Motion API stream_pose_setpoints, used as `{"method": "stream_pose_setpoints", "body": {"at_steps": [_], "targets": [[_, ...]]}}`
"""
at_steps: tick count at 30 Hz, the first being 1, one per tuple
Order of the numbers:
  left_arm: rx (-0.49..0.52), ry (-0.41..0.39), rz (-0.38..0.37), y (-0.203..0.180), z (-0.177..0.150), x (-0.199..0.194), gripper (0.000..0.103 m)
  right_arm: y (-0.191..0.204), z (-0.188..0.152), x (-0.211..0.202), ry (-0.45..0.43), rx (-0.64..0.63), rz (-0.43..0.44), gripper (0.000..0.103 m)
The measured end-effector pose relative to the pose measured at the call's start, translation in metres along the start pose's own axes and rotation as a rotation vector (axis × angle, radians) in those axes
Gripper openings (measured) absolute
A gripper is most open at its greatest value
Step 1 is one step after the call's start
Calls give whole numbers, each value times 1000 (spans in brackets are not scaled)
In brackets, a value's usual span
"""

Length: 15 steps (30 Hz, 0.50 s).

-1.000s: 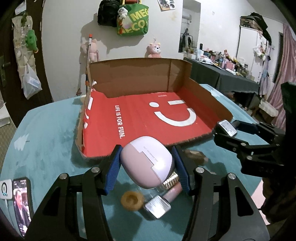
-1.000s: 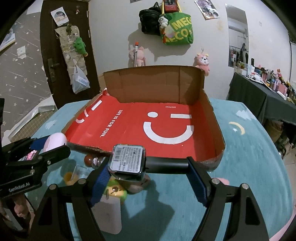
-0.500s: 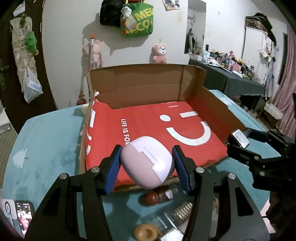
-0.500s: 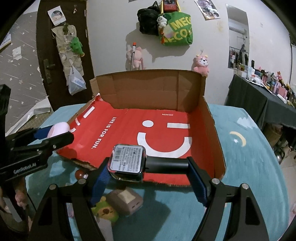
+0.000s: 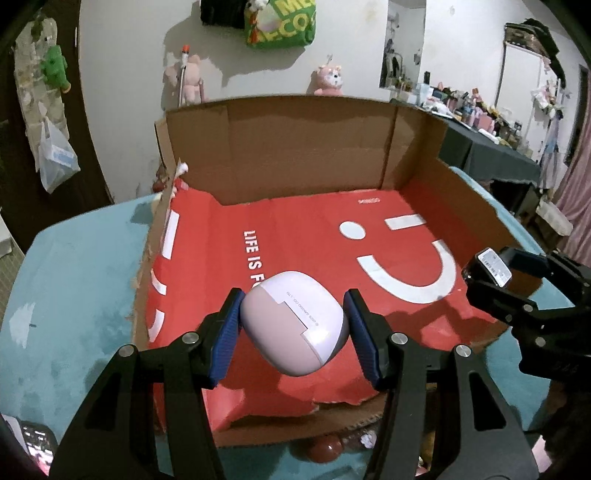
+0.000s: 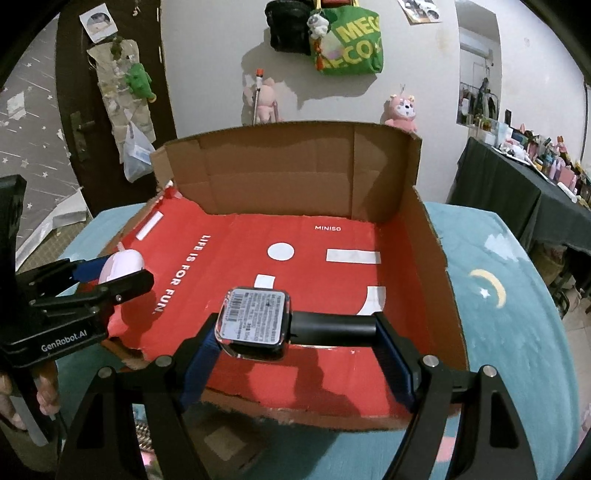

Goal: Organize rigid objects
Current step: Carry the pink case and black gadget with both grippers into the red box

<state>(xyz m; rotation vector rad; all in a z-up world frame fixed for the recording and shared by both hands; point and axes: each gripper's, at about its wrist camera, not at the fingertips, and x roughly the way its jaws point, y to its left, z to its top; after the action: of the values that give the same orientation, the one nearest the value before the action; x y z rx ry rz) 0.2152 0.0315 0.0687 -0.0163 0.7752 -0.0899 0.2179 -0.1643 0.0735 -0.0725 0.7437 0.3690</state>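
L tongs [image 5: 293, 325] clamp pink case [image 5: 293, 326], R tongs [image 6: 295, 334] clamp black bottle [image 6: 288, 326], over red box [image 6: 314, 192]

White wall [image 6: 207, 74] at the back. Green bag [image 6: 351, 40] and black bag [image 6: 288, 33] hanging up high. Pink soft toys [image 6: 402, 110] along that wall. Dark door [image 6: 74, 110] on the left. Black-covered table [image 6: 517, 192] full of small things on the right.
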Motion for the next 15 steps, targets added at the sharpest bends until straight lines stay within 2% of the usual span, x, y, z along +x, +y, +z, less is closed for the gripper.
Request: {"method": "stream_pose_setpoints", "body": {"at_steps": [10,15], "targets": [[-29,102,-8,6,-5,38,53,-8,-1,38,90,21,-19,80],[-40,128,-11,8,-8,47,53,-11,-2,45,110,25,-28,80]]}}
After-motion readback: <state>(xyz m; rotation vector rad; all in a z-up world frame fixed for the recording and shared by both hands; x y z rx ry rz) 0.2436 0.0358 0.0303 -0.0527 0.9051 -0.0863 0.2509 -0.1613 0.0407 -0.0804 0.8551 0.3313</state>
